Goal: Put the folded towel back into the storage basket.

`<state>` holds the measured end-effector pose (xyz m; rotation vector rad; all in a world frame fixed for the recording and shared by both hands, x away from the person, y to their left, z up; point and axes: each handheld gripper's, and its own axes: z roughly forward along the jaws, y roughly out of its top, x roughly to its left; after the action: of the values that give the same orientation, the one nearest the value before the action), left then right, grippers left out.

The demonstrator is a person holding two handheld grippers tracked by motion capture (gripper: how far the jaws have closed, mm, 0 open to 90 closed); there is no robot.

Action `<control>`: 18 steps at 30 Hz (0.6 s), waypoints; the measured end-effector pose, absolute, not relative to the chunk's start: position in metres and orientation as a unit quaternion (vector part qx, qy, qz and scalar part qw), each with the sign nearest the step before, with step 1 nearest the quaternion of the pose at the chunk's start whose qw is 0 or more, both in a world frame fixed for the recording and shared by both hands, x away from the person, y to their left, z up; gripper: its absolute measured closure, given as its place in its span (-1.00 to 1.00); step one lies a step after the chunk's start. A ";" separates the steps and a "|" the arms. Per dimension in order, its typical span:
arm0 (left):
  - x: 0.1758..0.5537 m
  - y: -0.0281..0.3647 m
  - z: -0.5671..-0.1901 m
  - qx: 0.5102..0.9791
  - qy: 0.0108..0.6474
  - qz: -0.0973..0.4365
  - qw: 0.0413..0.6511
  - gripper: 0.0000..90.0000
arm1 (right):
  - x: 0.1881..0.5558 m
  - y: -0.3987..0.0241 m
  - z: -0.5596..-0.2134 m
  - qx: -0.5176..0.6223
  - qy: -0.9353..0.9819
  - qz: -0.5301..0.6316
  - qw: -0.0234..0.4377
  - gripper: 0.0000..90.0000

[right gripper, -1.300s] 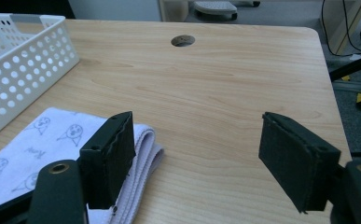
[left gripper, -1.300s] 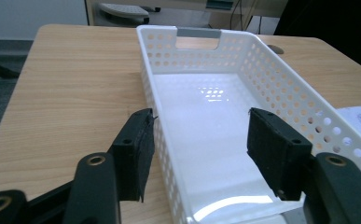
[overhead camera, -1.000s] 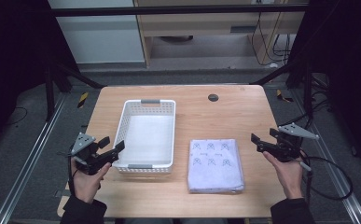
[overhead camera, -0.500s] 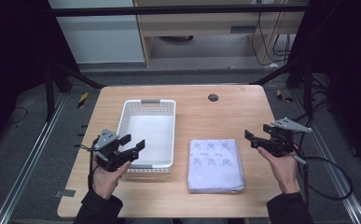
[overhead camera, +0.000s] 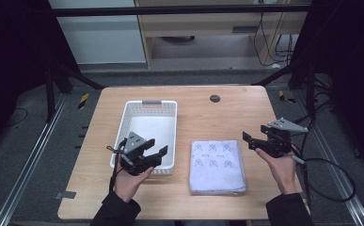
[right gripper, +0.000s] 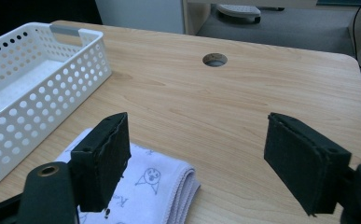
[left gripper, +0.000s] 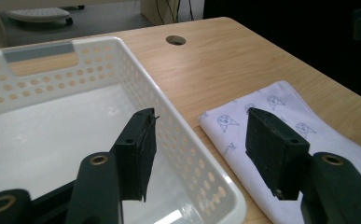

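A folded pale-lilac cloth [overhead camera: 217,165] with small printed figures lies flat on the wooden table [overhead camera: 203,117], right of a white perforated basket [overhead camera: 170,109] that is empty. My left gripper [overhead camera: 157,150] hovers open over the basket's near right corner; in the left gripper view its jaws straddle the basket rim [left gripper: 187,135], with the cloth [left gripper: 281,116] off to the right. My right gripper [overhead camera: 247,140] is open just right of the cloth's far right corner. In the right gripper view the cloth's corner [right gripper: 155,186] lies under the left jaw.
A round cable hole [overhead camera: 214,98] sits in the table's far middle. The basket has a grey handle [overhead camera: 151,101] at its far end. Black frame posts stand at both sides, and a cable [overhead camera: 330,174] trails off the right edge.
My left gripper has moved right from the table's left edge to above the basket's near right corner. My right gripper has shifted left toward the cloth.
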<state>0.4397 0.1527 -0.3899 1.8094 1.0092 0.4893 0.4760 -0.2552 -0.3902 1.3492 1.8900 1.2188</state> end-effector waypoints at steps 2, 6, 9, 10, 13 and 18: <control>0.439 0.146 -0.392 0.748 0.408 0.199 0.483 -0.06 | 0.476 -0.255 -0.390 0.497 0.696 0.451 0.255 -0.49; 0.437 0.132 -0.395 0.758 0.398 0.195 0.479 -0.05 | 0.476 -0.254 -0.392 0.498 0.692 0.457 0.253 -0.49; 0.436 0.126 -0.397 0.760 0.393 0.189 0.481 -0.03 | 0.476 -0.253 -0.393 0.497 0.693 0.457 0.252 -0.49; 0.434 0.123 -0.397 0.761 0.391 0.188 0.483 -0.03 | 0.477 -0.252 -0.396 0.497 0.696 0.454 0.250 -0.48; 0.431 0.114 -0.399 0.764 0.382 0.188 0.485 0.00 | 0.478 -0.251 -0.400 0.496 0.700 0.450 0.248 -0.47; 0.428 0.101 -0.403 0.774 0.374 0.183 0.477 0.04 | 0.478 -0.249 -0.404 0.495 0.702 0.451 0.243 -0.47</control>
<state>0.4278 0.1012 -0.4029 1.8923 0.9127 0.4481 0.4783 -0.2485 -0.4041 1.3540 1.9188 1.2314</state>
